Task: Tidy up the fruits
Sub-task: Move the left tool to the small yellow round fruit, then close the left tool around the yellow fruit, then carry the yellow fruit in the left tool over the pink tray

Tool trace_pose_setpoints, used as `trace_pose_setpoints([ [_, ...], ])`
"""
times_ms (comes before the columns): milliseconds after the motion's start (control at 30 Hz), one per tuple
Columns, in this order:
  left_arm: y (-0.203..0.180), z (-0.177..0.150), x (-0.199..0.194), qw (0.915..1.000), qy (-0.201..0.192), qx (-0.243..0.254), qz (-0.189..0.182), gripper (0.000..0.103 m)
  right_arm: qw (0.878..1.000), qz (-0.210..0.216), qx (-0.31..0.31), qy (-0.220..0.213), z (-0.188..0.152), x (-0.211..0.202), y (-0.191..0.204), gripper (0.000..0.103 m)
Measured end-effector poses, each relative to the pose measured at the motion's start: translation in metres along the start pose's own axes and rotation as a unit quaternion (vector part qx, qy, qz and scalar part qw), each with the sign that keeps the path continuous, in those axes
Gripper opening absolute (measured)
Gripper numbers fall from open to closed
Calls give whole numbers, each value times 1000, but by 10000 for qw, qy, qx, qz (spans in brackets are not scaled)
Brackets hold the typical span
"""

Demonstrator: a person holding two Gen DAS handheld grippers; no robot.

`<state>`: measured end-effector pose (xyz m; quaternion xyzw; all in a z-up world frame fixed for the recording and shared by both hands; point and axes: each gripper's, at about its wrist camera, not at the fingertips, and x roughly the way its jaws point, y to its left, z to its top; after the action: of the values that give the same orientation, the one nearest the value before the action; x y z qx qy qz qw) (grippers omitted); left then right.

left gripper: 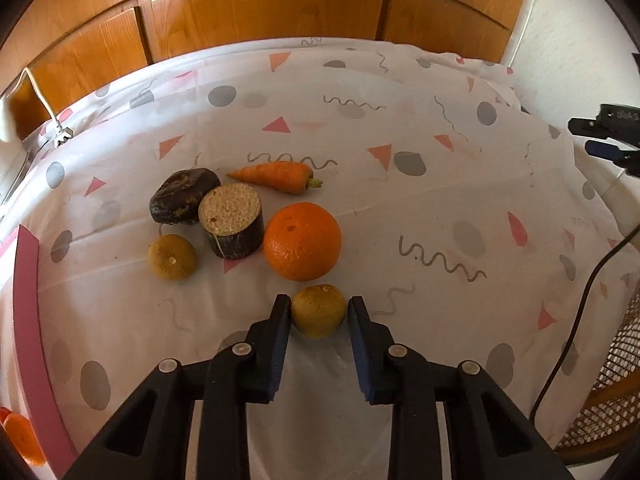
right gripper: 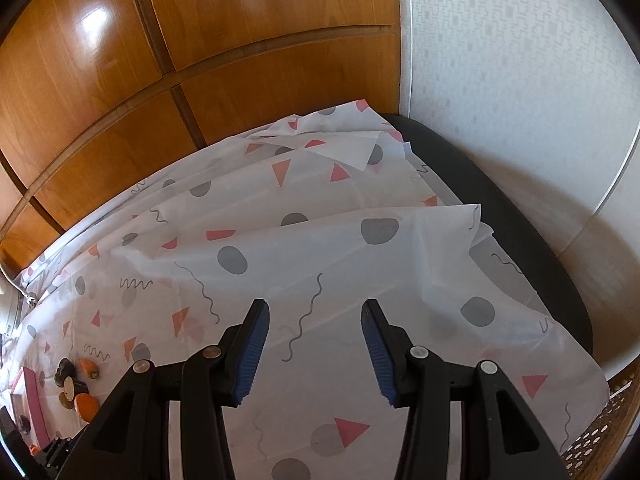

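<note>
My left gripper (left gripper: 320, 303) is shut on a small yellow citrus (left gripper: 318, 314) that rests on the patterned tablecloth (left gripper: 400, 208), one pad on each side of it. Just beyond it lies a large orange (left gripper: 303, 241). Further left are a second yellow citrus (left gripper: 172, 257), a cut dark root with a pale face (left gripper: 232, 226), a dark whole root (left gripper: 182, 196) and a carrot (left gripper: 276, 176). My right gripper (right gripper: 316, 308) hangs open over bare cloth with nothing between its fingers. In the right wrist view the produce is far off at lower left, around the orange (right gripper: 86, 404).
A pink tray rim (left gripper: 26, 320) runs along the left, with another orange (left gripper: 22, 440) inside it. A wicker basket (left gripper: 612, 392) and a black cable (left gripper: 580, 320) are at the right. Wooden cabinet doors (left gripper: 260, 16) stand behind the table. The black table edge (right gripper: 520, 220) shows beyond the cloth.
</note>
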<state>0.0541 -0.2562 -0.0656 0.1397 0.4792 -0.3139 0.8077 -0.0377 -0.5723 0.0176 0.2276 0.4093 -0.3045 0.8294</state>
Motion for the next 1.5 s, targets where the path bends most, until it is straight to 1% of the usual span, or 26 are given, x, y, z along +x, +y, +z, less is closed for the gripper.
trace_pose_setpoints([
  [133,-7,-8,-1,9994,-225,161,212,31,10000,-37,-19,-12,0,0,1,49],
  [200,-7,-10,-3,9993,-272,123,229,30,10000,-74,5,2,0,0,0,49],
  [267,-4,-9,-4,9993,-293,-9,211,26,9999,-107,29,9,0,1,-2,49],
  [333,-1,-10,-6,9994,-293,-82,179,26,9999,-135,47,2,0,1,-3,49],
  [467,12,-16,-16,9992,-199,-355,-26,26,9998,-192,59,12,0,2,-4,49],
  [567,26,-23,-30,9982,-228,-553,-69,26,9997,-231,48,21,0,2,-4,49],
  [700,51,-33,-56,9953,-393,-883,-100,26,9997,-232,71,27,-1,2,-5,49],
  [800,74,-35,-79,9907,-618,-1204,-110,26,9997,-237,61,25,-2,1,-5,49],
  [867,91,-36,-94,9867,-795,-1417,-42,26,9997,-248,38,-1,-2,0,-4,49],
  [967,121,-39,-113,9781,-1039,-1803,36,26,9996,-276,56,16,-3,0,-4,49],
  [1033,143,-42,-122,9719,-1130,-2056,188,26,9996,-287,65,12,-3,0,-4,49],
  [1233,212,-46,-129,9548,-1135,-2687,579,26,9995,-320,4,26,-4,0,-2,49],
  [1300,227,-48,-126,9516,-1086,-2808,611,26,9995,-323,-4,17,-4,-1,-2,49],
  [1333,235,-49,-123,9496,-1038,-2877,695,26,9995,-328,3,11,-4,-1,-2,49],
  [1500,252,-59,-111,9464,-860,-2974,922,26,9993,-358,33,34,-4,0,-4,49],
])
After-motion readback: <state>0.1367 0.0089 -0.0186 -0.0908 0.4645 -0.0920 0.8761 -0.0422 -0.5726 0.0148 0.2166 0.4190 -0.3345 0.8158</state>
